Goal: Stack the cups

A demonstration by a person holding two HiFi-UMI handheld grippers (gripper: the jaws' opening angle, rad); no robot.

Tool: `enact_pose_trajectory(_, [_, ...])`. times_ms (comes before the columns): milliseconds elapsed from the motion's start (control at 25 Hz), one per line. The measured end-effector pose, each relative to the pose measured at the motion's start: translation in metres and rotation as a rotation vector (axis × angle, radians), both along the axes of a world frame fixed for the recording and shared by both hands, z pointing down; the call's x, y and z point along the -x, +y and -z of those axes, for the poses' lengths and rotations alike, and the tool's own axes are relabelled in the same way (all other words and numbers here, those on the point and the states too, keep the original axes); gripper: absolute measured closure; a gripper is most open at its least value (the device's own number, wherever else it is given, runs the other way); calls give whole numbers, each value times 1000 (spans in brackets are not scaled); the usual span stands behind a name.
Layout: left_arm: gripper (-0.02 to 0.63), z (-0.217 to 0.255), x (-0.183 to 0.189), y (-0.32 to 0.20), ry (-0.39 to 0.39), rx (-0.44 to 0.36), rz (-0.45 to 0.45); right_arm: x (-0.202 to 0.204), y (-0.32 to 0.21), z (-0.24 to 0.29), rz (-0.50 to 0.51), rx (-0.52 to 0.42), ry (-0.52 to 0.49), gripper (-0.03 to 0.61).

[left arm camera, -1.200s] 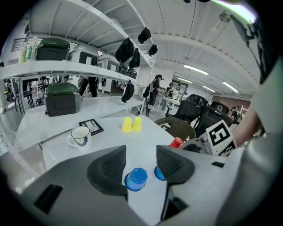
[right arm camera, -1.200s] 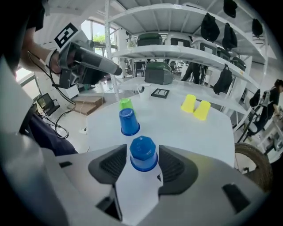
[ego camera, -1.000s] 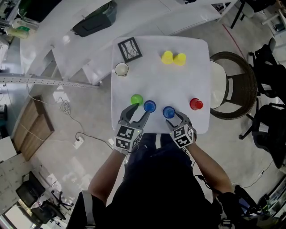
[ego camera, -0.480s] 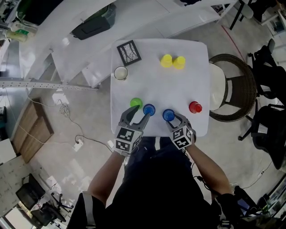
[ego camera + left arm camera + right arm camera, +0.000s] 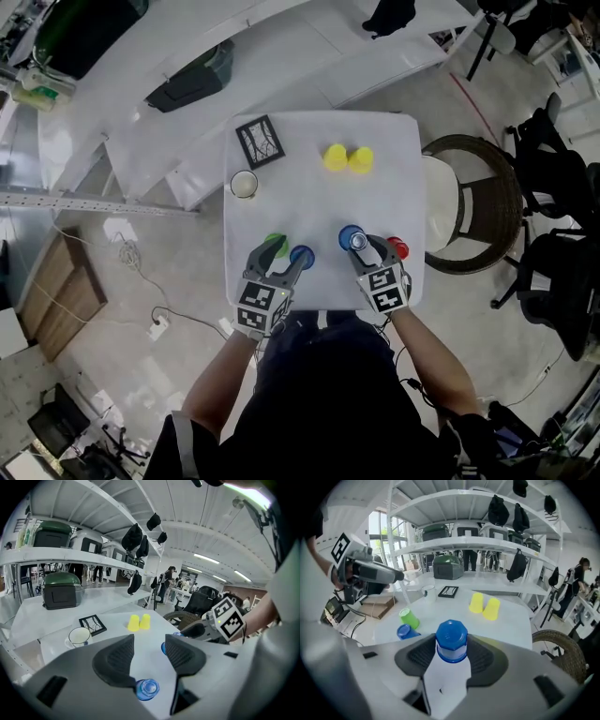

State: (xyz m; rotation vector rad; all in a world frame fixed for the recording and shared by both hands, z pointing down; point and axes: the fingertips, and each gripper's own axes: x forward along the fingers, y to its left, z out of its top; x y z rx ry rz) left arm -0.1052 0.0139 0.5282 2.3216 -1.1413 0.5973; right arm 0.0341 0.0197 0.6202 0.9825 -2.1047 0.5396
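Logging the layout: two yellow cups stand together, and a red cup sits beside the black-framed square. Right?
Not quite: the cup beside the black-framed square is white, not red, as the head view shows. The two yellow cups do stand together.

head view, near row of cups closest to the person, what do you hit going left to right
green cup → left blue cup → right blue cup → red cup
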Motion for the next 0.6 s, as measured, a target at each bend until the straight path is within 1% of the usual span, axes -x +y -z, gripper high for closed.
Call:
enact_pose_trajectory(160, [408,6,-4,-10,8,-3,4,-28,-49,19,-87,-46,-16,373])
enact_pose_trajectory(320, [408,8,-7,-17,12,1,13,-58,-94,25,-156,-86,-15,373])
enact_pose_trajectory(440, [408,7,-4,-20,4,12,23,-76,-123,22,-190,-90,-5,373])
enact_pose_trajectory(600, [408,4,-7,-22,-33,9,10,-98,-152,6,-237,-71,8,373])
